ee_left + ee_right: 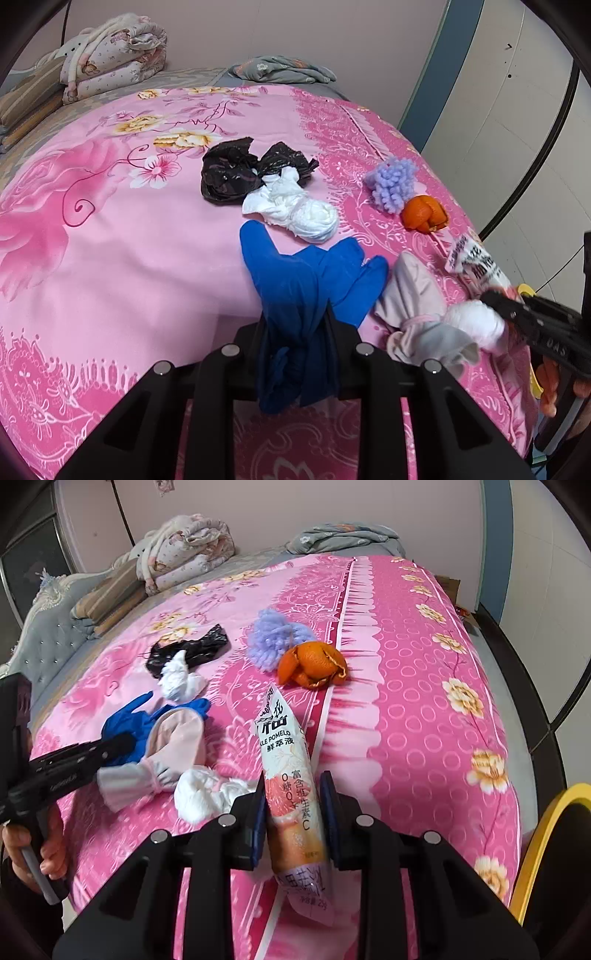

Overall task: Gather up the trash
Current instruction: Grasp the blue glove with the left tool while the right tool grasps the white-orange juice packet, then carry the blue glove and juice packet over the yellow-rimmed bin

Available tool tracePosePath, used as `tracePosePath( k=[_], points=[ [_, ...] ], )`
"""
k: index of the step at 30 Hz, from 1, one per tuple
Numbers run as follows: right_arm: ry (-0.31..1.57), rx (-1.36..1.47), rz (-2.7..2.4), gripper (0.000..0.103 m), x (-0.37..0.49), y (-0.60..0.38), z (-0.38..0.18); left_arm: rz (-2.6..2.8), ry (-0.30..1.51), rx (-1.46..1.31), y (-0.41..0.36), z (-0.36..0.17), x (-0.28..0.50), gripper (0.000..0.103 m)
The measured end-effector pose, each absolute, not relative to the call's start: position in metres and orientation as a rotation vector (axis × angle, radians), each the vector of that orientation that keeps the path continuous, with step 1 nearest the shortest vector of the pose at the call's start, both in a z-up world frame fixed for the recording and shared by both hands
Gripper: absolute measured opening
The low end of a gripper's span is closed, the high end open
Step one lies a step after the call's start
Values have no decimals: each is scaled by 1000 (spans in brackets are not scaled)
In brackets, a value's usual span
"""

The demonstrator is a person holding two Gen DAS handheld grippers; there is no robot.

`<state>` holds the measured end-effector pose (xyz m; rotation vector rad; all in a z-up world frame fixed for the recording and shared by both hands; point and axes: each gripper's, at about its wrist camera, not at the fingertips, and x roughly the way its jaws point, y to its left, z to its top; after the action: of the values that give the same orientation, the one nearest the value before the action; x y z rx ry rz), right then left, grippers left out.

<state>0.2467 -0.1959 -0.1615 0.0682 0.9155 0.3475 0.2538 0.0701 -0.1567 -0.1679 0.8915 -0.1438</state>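
Mid-pickup on a pink bed: left hand-held gripper pinching a blue glove, right hand-held gripper pinching a drink sachet. Next, probably lifting both clear toward a bin, none clearly seen. Remaining close by: orange peel, white tissue, black bag, purple yarn.
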Motion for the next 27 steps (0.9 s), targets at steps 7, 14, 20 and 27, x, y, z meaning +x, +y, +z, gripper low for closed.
tracePosePath(
  k=[7,14,20,27],
  points=[
    [907,79,378,25,210,-199,-153,-138,852,-165,68,-136,237,23],
    [851,90,383,25,173,-209,-128,-140,799,-148,61,-109,218,23],
    [761,104,359,25,151,-227,-92,-150,741,-132,49,-81,202,23],
    [671,112,342,25,132,-243,-56,-166,676,-130,32,-51,188,23]
  ],
)
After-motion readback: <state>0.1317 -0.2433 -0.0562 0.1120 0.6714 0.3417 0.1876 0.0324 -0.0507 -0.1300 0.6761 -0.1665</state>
